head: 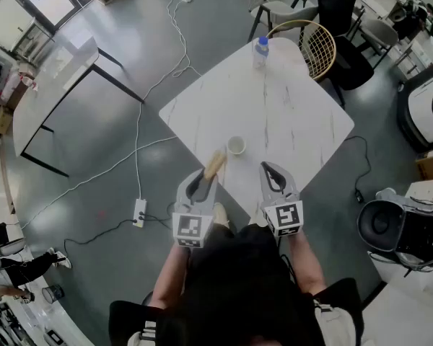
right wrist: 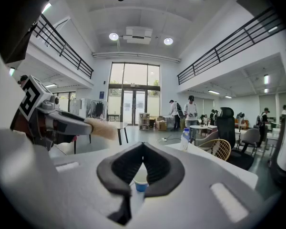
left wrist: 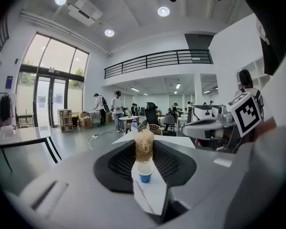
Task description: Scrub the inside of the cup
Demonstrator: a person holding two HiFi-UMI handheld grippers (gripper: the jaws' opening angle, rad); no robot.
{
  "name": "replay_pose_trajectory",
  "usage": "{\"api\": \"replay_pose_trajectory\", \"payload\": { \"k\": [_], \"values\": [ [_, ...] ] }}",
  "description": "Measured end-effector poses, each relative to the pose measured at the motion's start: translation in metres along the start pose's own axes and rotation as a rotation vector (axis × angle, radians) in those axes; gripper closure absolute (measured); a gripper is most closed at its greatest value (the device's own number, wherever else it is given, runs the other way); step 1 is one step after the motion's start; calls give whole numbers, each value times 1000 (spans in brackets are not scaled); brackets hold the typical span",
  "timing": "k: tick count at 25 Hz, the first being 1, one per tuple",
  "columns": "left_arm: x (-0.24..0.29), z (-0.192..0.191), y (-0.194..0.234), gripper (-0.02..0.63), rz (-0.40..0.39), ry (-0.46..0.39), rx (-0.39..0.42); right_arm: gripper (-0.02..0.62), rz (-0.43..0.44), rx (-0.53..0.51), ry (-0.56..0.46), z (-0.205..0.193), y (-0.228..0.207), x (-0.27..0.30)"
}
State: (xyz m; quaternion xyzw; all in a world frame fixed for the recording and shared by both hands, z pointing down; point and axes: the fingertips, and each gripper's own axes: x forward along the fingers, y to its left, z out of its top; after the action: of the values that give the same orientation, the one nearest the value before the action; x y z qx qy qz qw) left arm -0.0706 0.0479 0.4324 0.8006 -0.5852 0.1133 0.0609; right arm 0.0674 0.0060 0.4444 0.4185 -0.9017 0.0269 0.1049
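The fingers of my left gripper clamp the brush, those of my right gripper are pressed together on nothing, and the cup stands upright on the counter just ahead, so I should open the right, steady the cup, then lower the bristles straight in.

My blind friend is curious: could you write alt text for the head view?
From above, a person holds two grippers over the near corner of a white table: the left gripper grips a tan brush, the right gripper is shut, empty. A small cup stands ahead, a bottle at the far corner.
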Motion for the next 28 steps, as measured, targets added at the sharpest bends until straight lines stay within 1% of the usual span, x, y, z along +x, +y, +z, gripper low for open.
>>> {"api": "replay_pose_trajectory", "payload": {
  "k": [6,9,14,17,21,28],
  "values": [
    [2,-1,-1,486,4,0,-5,592,5,-6,3,-2,-1,1],
    [2,-3,0,486,3,8,-6,592,-1,14,-1,-4,-2,3],
    [12,-11,0,486,-12,31,5,592,0,21,34,-18,-8,13],
    [18,-14,2,486,-9,37,-11,592,7,25,52,-27,-9,21],
    [30,-32,5,486,-18,68,-21,592,29,39,73,-41,-11,35],
    [48,-59,9,486,-11,125,-64,592,76,47,117,-77,-6,62]
  ]
}}
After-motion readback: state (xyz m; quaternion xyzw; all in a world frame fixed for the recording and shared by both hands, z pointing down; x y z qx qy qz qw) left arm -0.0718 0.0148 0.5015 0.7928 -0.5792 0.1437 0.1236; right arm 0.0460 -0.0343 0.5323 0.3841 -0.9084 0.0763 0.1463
